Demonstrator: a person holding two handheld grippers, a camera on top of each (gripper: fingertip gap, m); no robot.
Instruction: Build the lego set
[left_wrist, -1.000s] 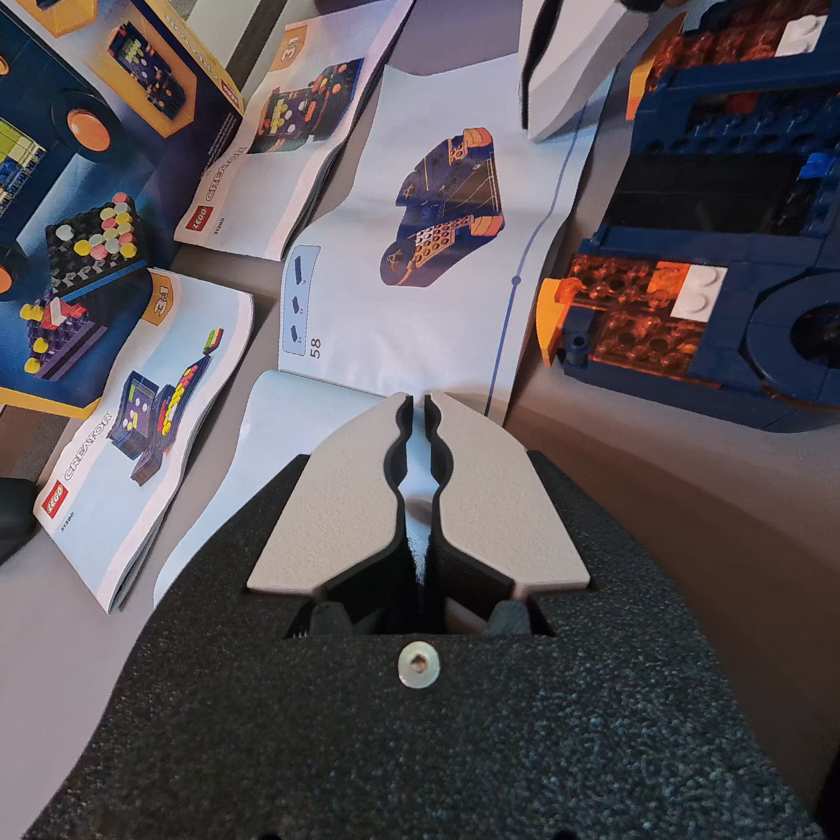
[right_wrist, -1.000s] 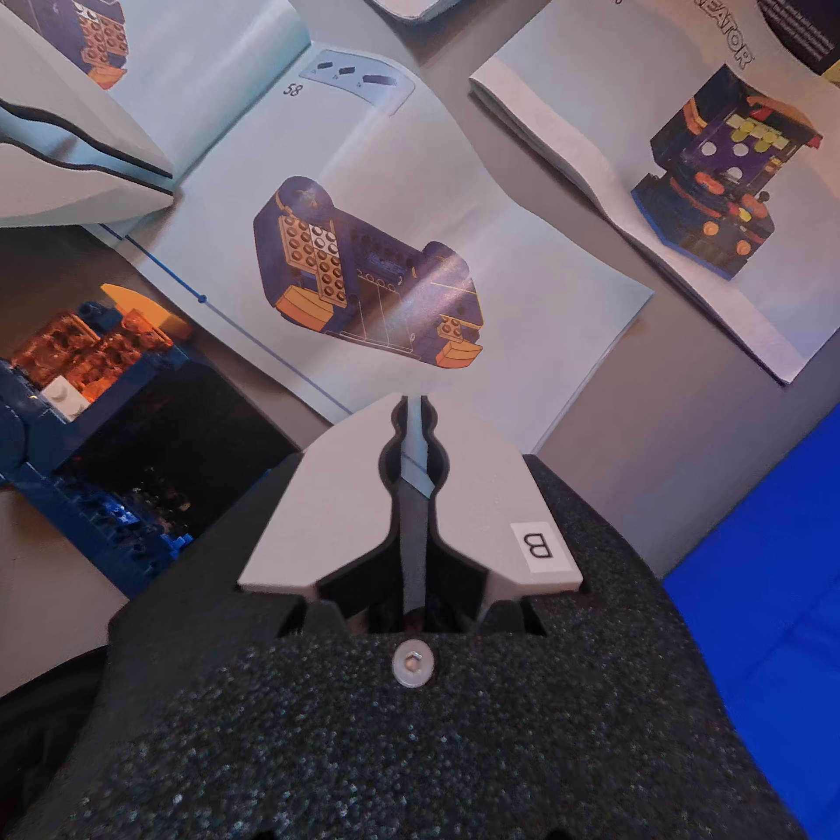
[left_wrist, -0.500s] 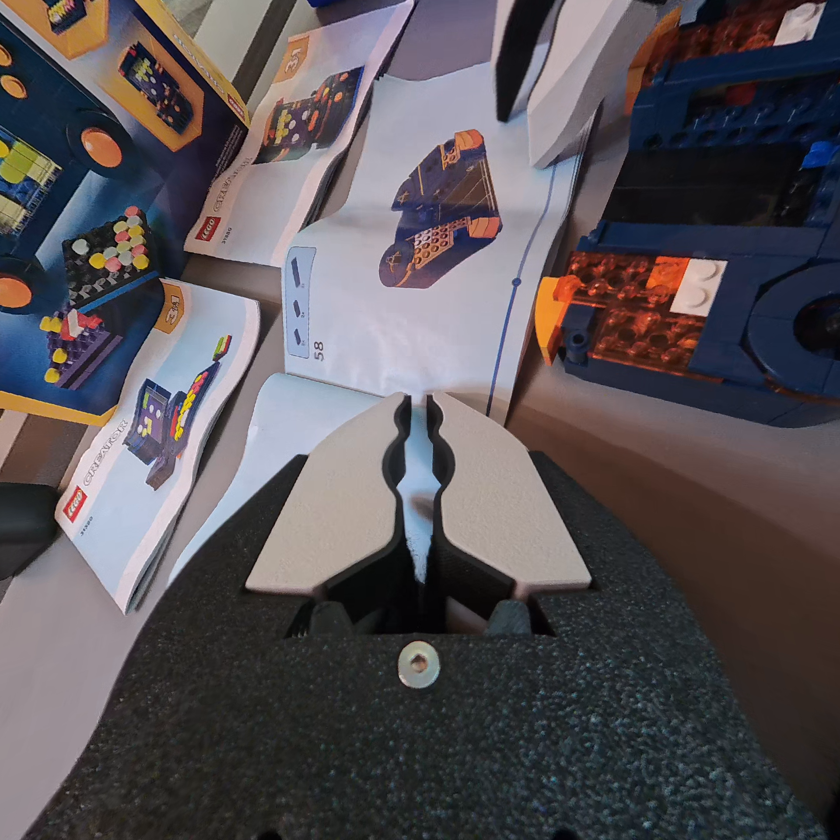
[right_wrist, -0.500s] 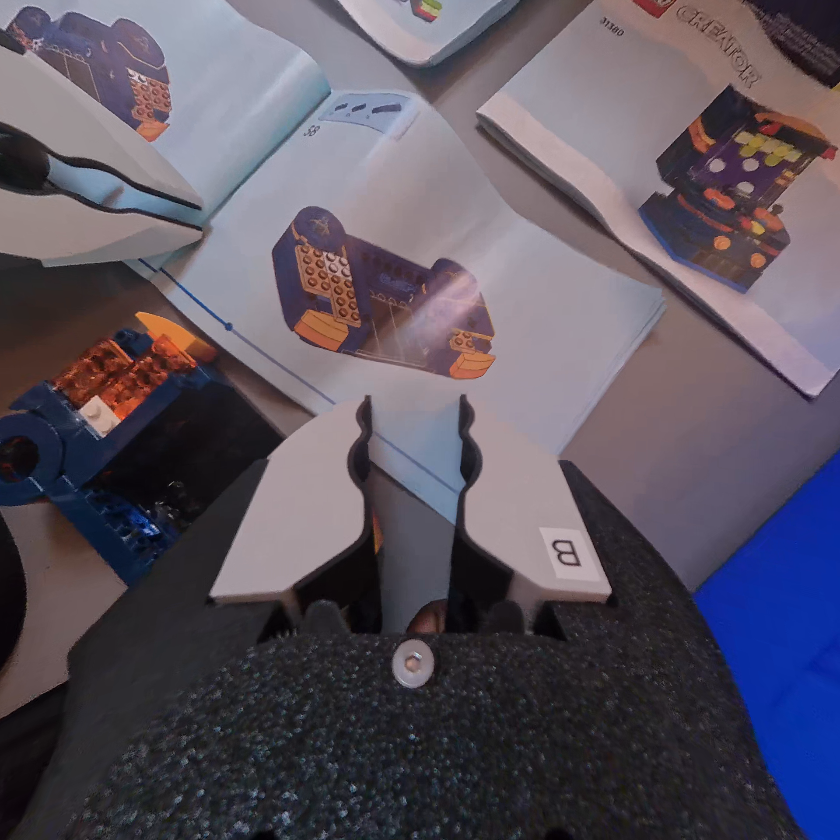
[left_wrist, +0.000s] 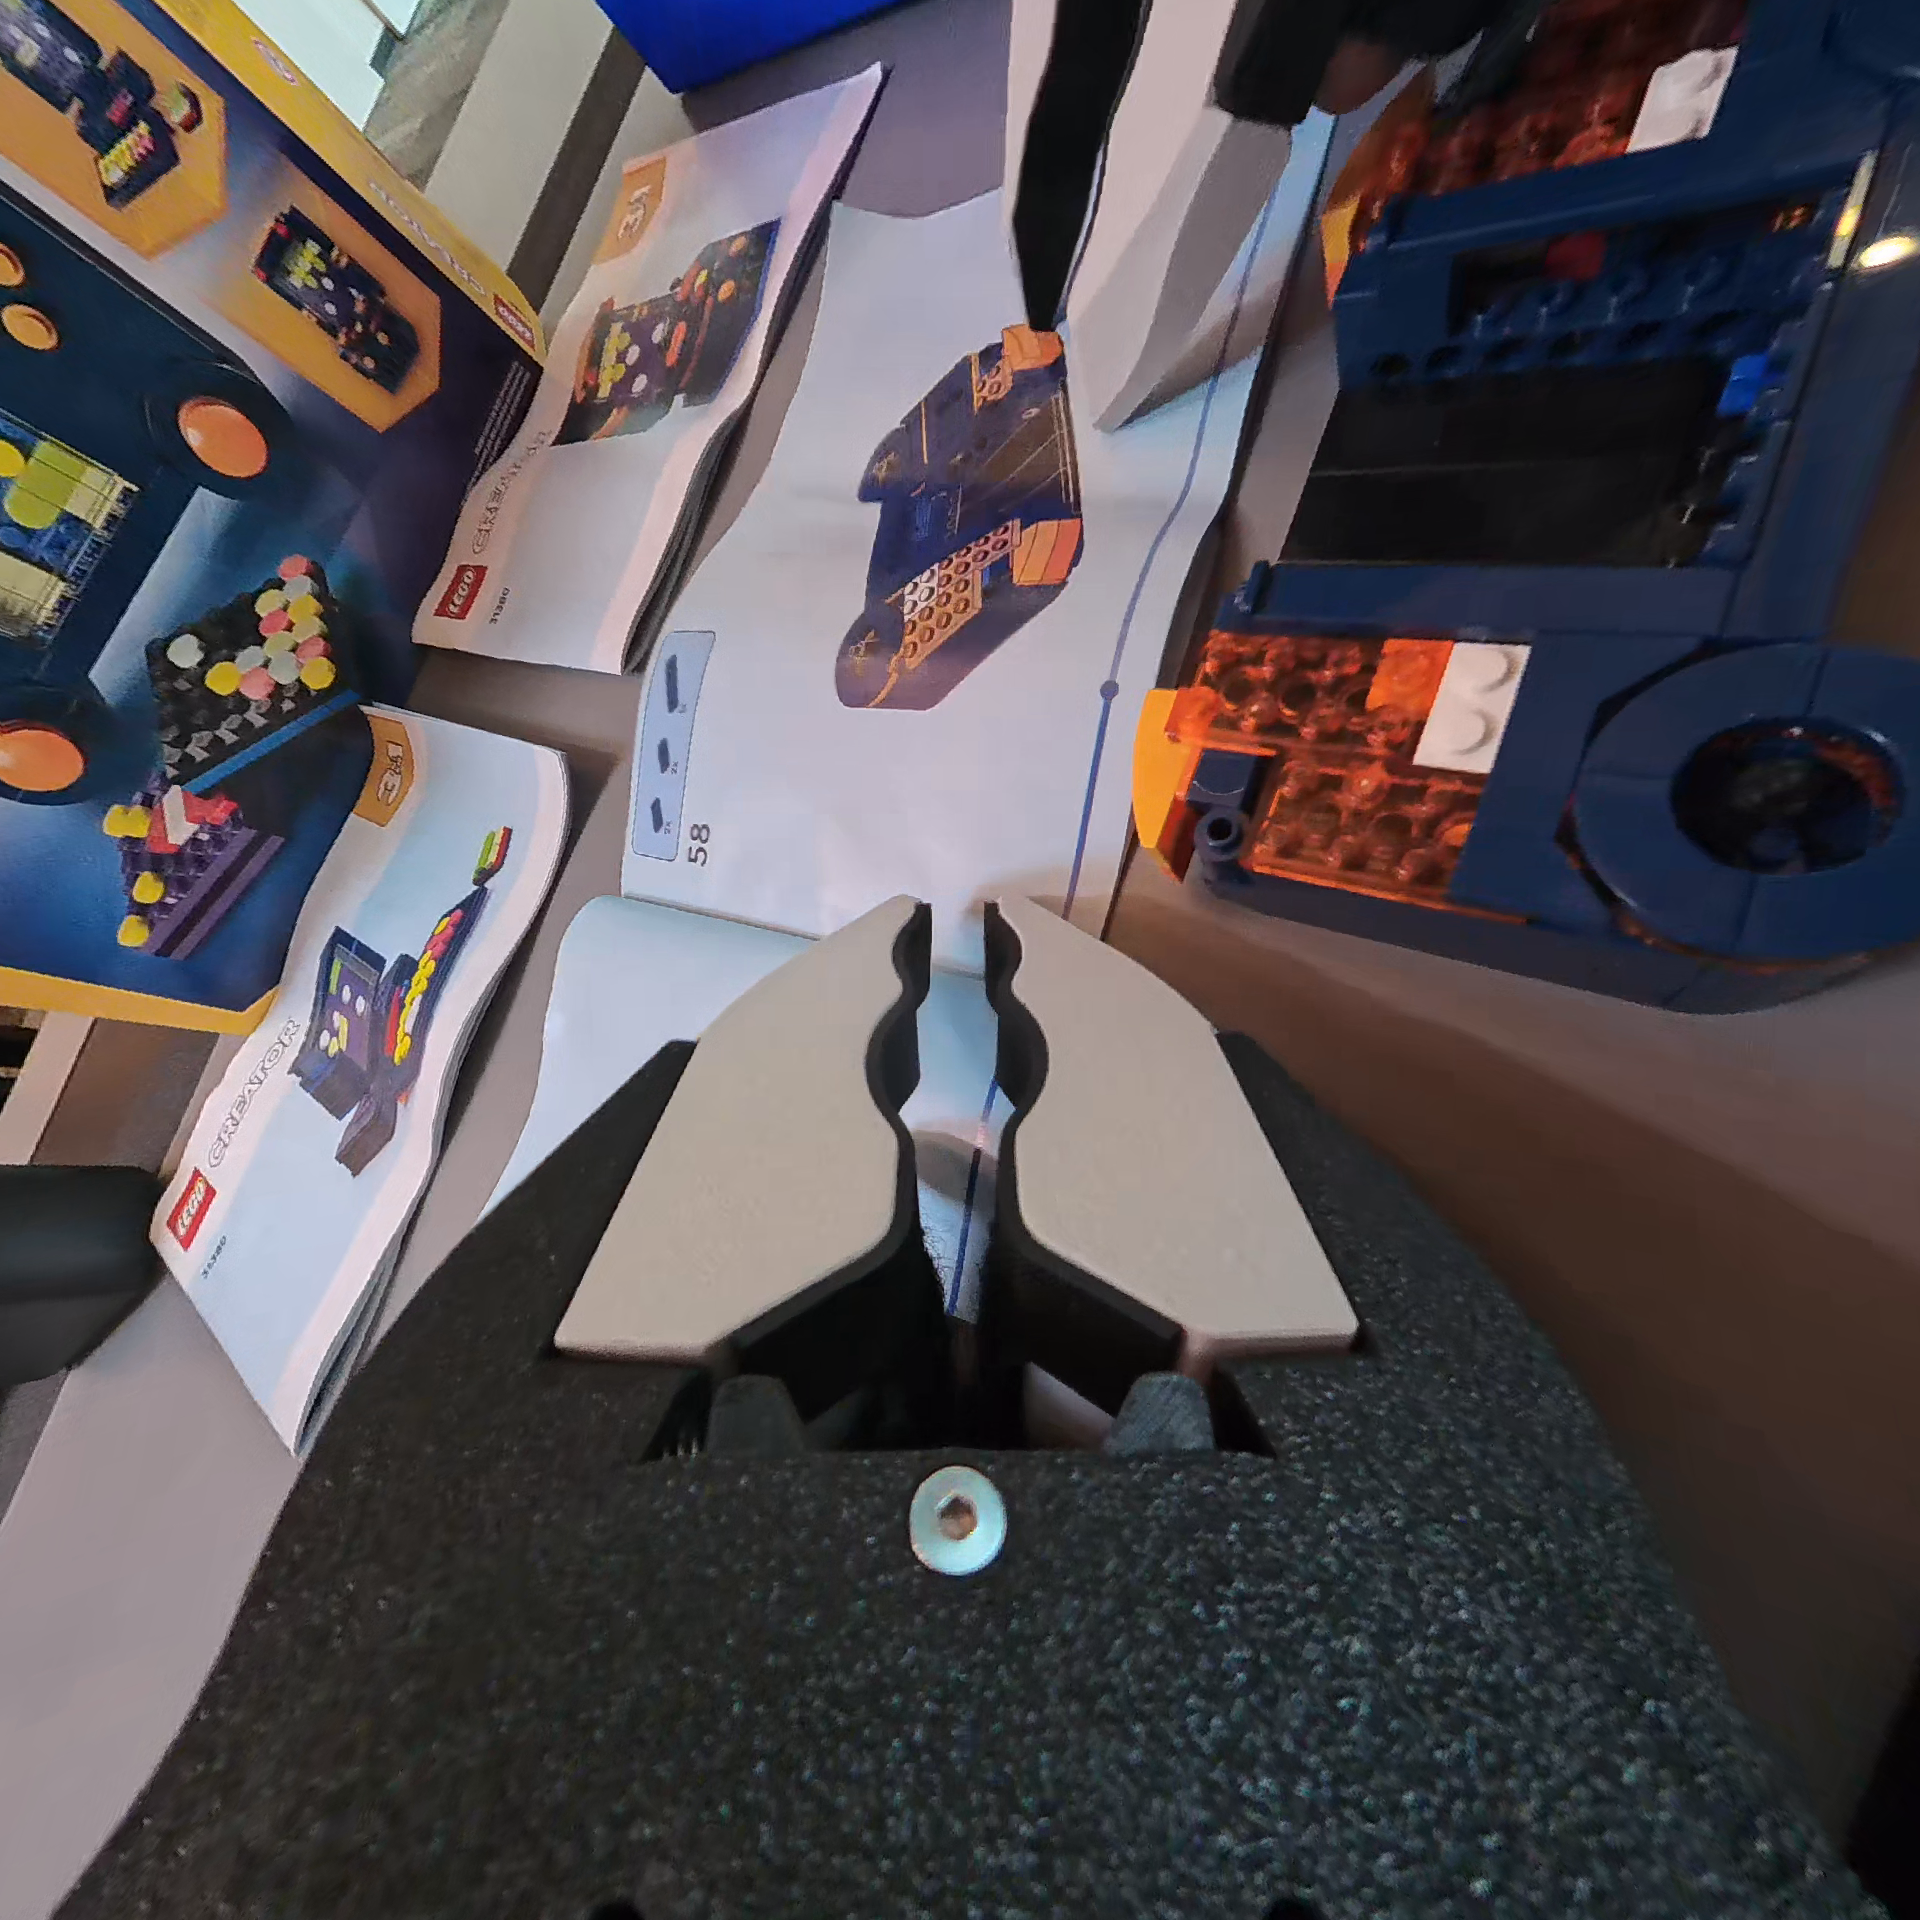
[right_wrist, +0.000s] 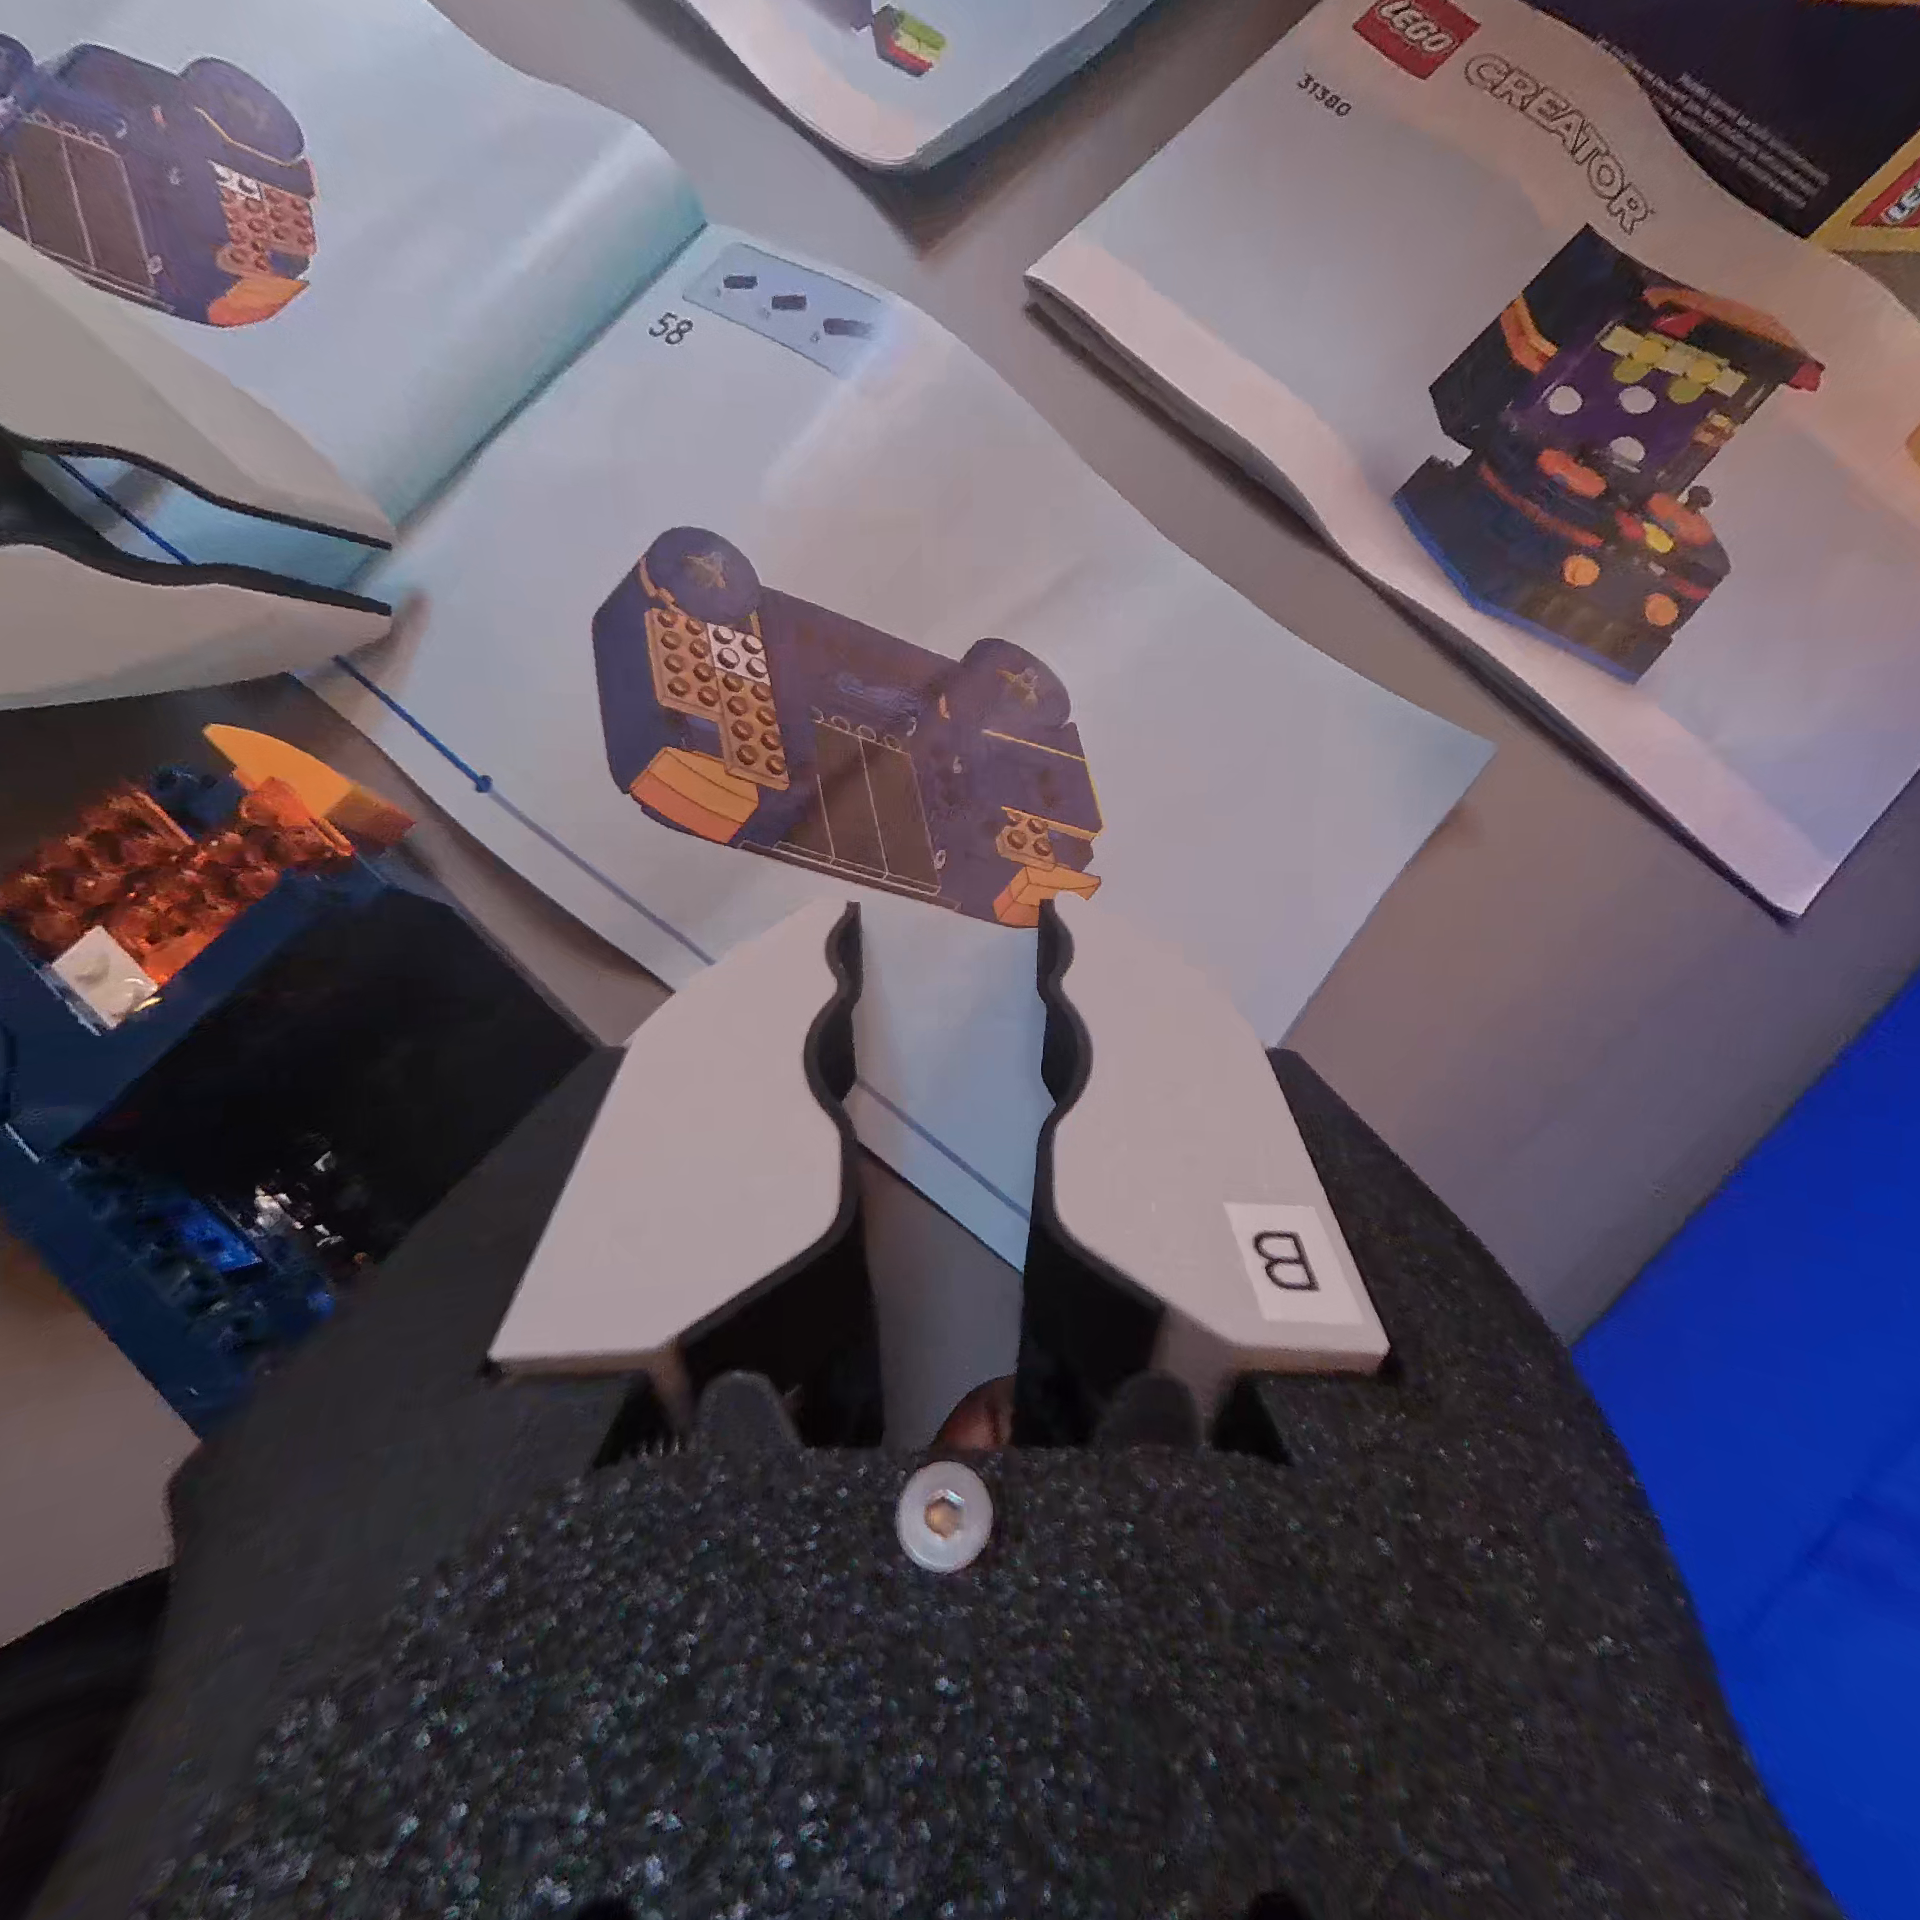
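the left gripper (left_wrist: 957, 914) hovers low over the open instruction booklet (left_wrist: 914, 748), its grey fingers (left_wrist: 769, 1132) nearly together with only a thin gap at the tips and nothing between them. beside the booklet's right edge on the grey table (left_wrist: 1558, 1195) lies the dark blue lego model (left_wrist: 1621, 582), with translucent orange plates (left_wrist: 1340, 758) and a white piece near its round end. two closed booklets (left_wrist: 343, 1039) and the set's box (left_wrist: 156, 468) lie to the left. at the top, the right gripper (left_wrist: 1101, 208) hangs blurred above the open page with its fingers apart.
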